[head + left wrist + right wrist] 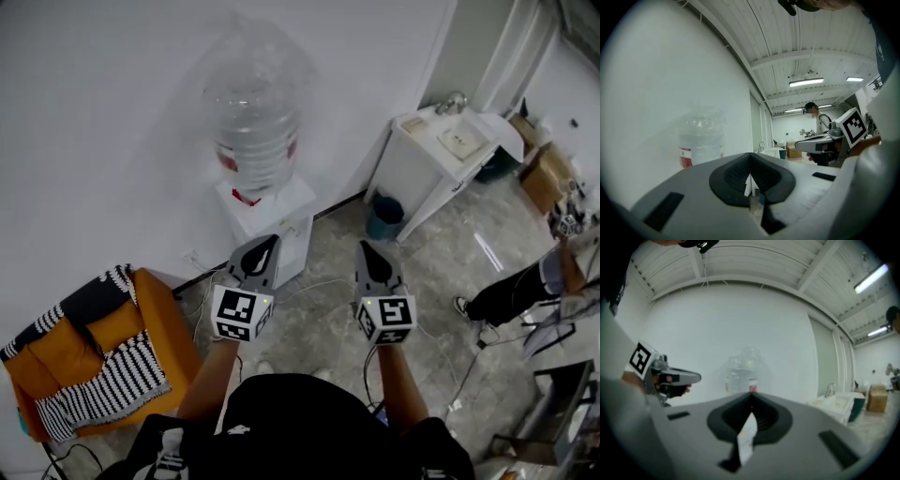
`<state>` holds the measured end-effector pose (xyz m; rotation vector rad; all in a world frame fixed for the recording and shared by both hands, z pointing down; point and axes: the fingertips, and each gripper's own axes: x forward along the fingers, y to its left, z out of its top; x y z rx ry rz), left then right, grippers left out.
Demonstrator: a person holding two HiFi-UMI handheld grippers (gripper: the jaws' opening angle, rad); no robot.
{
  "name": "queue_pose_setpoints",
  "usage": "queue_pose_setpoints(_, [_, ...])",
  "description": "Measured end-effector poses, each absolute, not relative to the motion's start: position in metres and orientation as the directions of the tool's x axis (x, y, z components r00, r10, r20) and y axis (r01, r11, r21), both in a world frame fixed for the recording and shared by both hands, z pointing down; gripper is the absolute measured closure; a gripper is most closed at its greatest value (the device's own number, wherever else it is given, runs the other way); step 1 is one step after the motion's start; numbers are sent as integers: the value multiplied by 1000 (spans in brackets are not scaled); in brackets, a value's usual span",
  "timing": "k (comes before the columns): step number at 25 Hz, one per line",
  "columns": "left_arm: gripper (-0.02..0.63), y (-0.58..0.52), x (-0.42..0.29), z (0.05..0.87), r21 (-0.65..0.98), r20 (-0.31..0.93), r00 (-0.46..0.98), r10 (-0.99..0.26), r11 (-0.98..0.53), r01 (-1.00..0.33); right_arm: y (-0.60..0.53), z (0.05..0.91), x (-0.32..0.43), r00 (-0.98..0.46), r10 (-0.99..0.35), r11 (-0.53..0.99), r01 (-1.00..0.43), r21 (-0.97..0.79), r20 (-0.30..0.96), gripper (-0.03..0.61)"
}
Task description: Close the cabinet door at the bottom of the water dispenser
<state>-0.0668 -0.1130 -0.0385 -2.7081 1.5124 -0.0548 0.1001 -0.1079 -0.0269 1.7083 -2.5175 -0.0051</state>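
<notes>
Both tools are held level and side by side at the centre of the head view, aimed toward the white water dispenser (272,211) with the clear plastic bottle (253,112) on top, which stands against the wall at upper centre. The left gripper (267,248) has its jaws pressed together on nothing, and the right gripper (367,253) is likewise closed and empty. That probably suits a push on a door panel better than a grasp.

The cabinet door sits low on the dispenser's front. The left gripper's tip covers most of that part, so I cannot tell how far it stands open.

The dispenser is hemmed in at frame left by an orange armchair (141,328) with a black-and-white striped throw (103,375). To its right stand a teal bin (384,217) and a white sink cabinet (422,173). Between these lies open grey marbled floor (319,323), crossed by a thin white cable (319,284), so the approach looks free from the front.
</notes>
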Motion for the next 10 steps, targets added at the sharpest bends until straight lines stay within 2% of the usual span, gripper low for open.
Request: queue_pose_setpoints(10, [607,-110,-67,-44,-52,-8,529,-849,-528,-848,-105,-29,97,-368,-927,373,-926,62,78,545])
